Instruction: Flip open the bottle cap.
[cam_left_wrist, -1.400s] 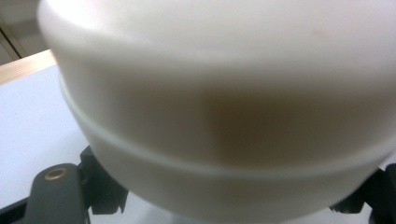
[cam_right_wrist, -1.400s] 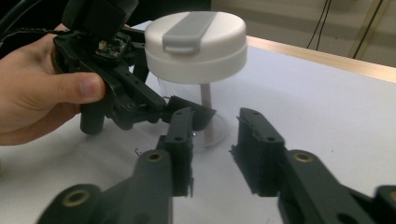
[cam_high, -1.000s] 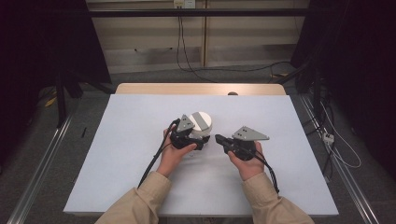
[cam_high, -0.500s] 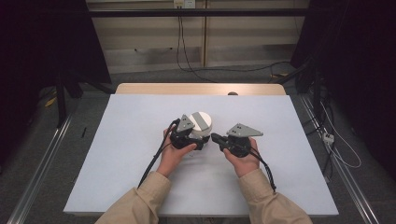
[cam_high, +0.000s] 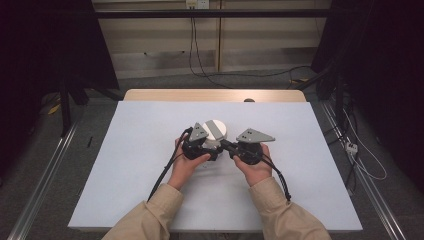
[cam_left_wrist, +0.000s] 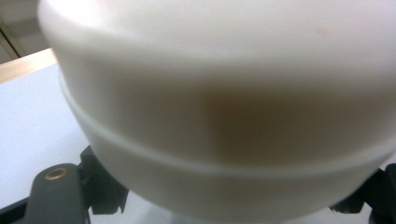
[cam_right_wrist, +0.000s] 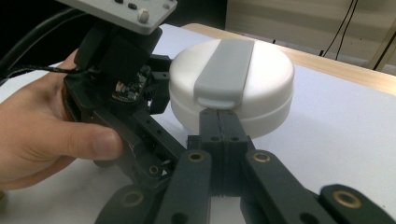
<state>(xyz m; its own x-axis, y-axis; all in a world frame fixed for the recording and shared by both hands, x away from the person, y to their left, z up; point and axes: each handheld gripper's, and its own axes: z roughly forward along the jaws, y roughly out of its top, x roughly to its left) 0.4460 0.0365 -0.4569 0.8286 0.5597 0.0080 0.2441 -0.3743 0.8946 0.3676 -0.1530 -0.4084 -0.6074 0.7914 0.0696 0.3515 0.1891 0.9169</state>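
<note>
Round white container (cam_high: 216, 133) with a grey strap-like latch (cam_right_wrist: 225, 72) across its lid stands upright on the white table sheet (cam_high: 130, 165), near the sheet's middle, serving as the reference for all positions below. Left gripper (cam_high: 205, 150) sits directly against the container's near-left side; in the left gripper view the container wall (cam_left_wrist: 224, 116) crowds right up to the lens, with the black jaws flanking its lower part on either side, and the jaws appear clamped on the container body, the left hand (cam_high: 184, 164) wrapped round the tool behind it. Right gripper (cam_right_wrist: 219, 122) comes in from the container's near-right side; in the right gripper view its two black jaws are pressed flat together with nothing between them, their joined tips meeting the container's side just below the lip of the grey latch. Whether the tips actually press on the latch cannot be told. Right hand (cam_high: 255, 167) holds its tool just right of the container, close beside the left gripper's body.
</note>
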